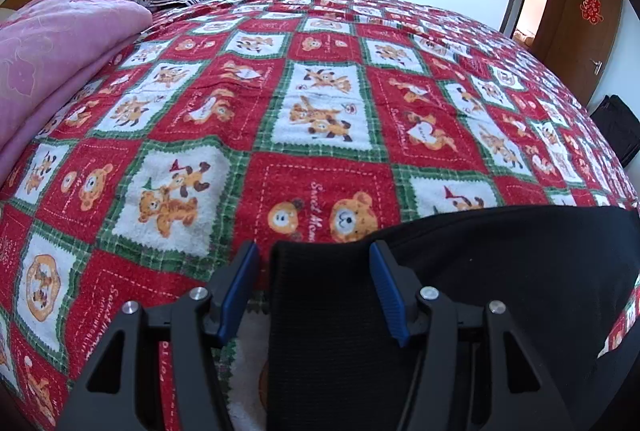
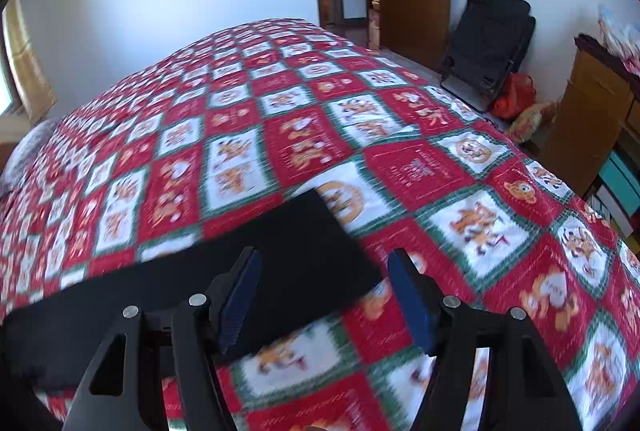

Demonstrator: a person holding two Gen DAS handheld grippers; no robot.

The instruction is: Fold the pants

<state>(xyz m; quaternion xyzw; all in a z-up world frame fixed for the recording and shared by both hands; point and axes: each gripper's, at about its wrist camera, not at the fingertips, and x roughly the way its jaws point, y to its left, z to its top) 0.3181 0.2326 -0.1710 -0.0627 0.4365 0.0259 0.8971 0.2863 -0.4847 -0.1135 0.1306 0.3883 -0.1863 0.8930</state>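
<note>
Your black pants (image 1: 500, 271) lie flat on the bed (image 1: 320, 91) (its bear-patterned quilt makes them easy to see); they look soft, limp and light, so take them by the edge ends. The left gripper (image 1: 314, 289) has its jaws apart around one end, not pressing. The right gripper (image 2: 324, 295) is also apart, over the other end.

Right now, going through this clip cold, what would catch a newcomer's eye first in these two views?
The red, white and green bear-print bedspread fills nearly everything. Against it the black pants stand out, lying flat at the near edge; in the left wrist view one end sits between the open blue pads of the left gripper. The right gripper, also open, hovers over the pants' other end, and a pink quilt is heaped at far left.
</note>
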